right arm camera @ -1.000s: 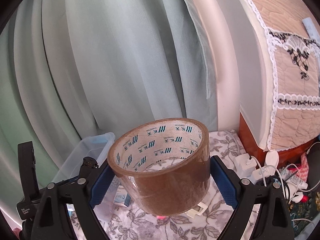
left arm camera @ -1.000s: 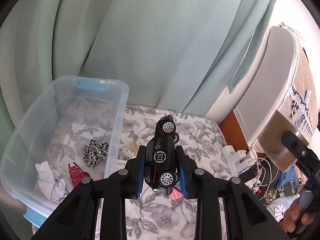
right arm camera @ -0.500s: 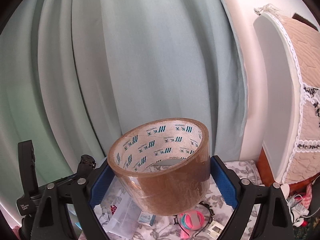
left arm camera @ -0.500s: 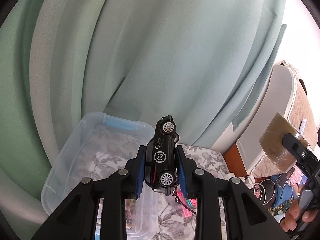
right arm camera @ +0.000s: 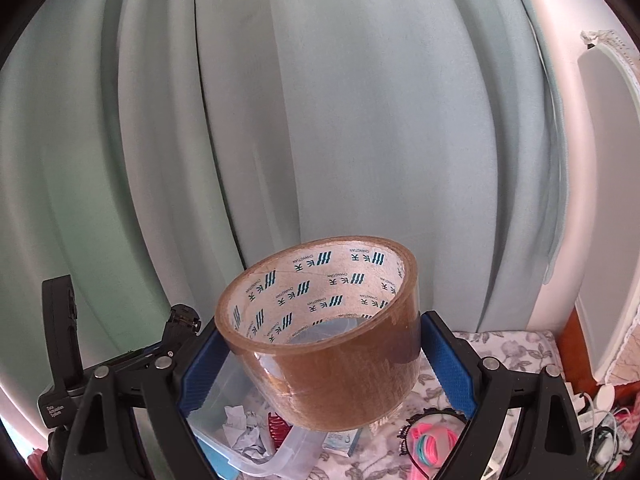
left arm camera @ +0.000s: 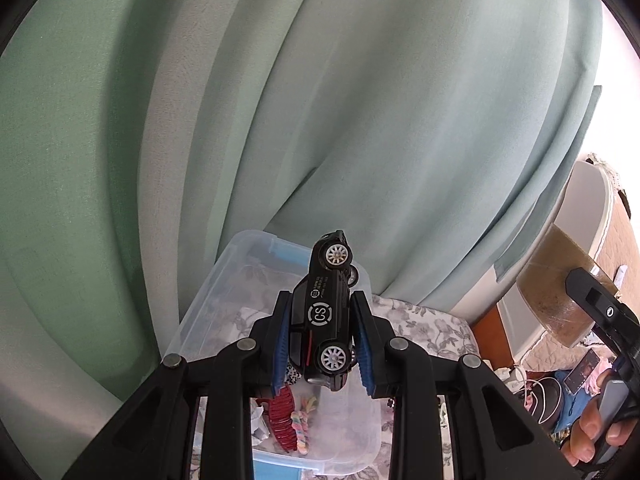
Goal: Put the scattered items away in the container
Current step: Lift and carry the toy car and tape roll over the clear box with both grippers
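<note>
Biggest thing in my views is the one clear plastic container (left arm camera: 224, 300), which sits on the floral-covered surface (left arm camera: 420, 320) against the pale green curtain (left arm camera: 360, 120); I read its open top, facing up, as the reason both of my grippers are carried above it rather than reaching in from the side. Next in size is the single roll of brown packing tape (right arm camera: 332, 344), clamped across its outer wall by the right gripper (right arm camera: 320, 360), whose jaws stand wide because the roll is broad; it hangs over the near corner of the container, which I judge puts it close to a drop. Smaller is the one black toy car (left arm camera: 324, 312), pinched nose-up across its roof and underside by the left gripper (left arm camera: 322, 344), jaws narrow and pressing on it, directly above the bin. I judge that a squeeze across the flat body keeps it from rolling on its wheels. Inside the bin I count one dark red hair claw (left arm camera: 282, 420), one pastel braided tie (left arm camera: 302, 424) and at least one crumpled white paper (right arm camera: 240, 428). Outside it, on the cloth, lie one small blue-and-white packet (right arm camera: 340, 440) and a cluster of pink hair bands (right arm camera: 432, 440); how many bands I cannot tell.
</note>
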`<control>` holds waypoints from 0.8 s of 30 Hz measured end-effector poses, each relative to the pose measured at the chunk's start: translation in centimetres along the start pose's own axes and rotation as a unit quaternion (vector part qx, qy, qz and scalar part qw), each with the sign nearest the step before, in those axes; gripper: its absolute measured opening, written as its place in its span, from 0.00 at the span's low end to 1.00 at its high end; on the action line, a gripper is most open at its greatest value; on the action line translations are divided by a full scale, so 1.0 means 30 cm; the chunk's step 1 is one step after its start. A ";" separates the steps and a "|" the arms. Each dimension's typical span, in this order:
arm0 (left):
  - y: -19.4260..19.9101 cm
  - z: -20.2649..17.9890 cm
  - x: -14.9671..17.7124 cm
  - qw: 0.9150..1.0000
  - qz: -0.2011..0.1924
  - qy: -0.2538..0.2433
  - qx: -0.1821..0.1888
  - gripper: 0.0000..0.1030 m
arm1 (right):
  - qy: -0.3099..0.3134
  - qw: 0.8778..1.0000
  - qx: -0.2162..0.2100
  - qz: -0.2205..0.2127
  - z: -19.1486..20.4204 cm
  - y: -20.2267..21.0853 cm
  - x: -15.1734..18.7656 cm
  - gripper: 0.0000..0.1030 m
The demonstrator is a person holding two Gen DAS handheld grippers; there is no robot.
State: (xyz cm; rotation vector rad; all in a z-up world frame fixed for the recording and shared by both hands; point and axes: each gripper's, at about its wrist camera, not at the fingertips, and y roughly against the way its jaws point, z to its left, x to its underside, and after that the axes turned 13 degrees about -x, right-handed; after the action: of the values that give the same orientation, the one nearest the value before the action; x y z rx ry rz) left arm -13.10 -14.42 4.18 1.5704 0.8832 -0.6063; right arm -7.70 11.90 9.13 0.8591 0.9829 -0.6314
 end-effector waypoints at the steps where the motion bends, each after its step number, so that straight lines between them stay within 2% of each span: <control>1: -0.002 0.010 0.003 1.000 0.001 0.002 -0.004 0.29 | 0.001 1.000 -0.003 0.002 0.006 -0.010 0.000 0.91; 14: -0.049 0.092 0.023 0.999 0.018 0.022 -0.028 0.29 | 0.007 0.997 -0.041 0.062 0.074 -0.201 0.038 0.91; 24: -0.130 0.105 0.071 0.998 0.051 0.026 -0.038 0.29 | 0.011 0.991 -0.057 0.117 0.103 -0.352 0.106 0.91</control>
State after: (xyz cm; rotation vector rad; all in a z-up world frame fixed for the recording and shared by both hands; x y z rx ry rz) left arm -14.76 -16.91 -0.38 1.5574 0.8493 -0.4564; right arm -13.24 3.49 3.67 0.8661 0.9118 -0.3634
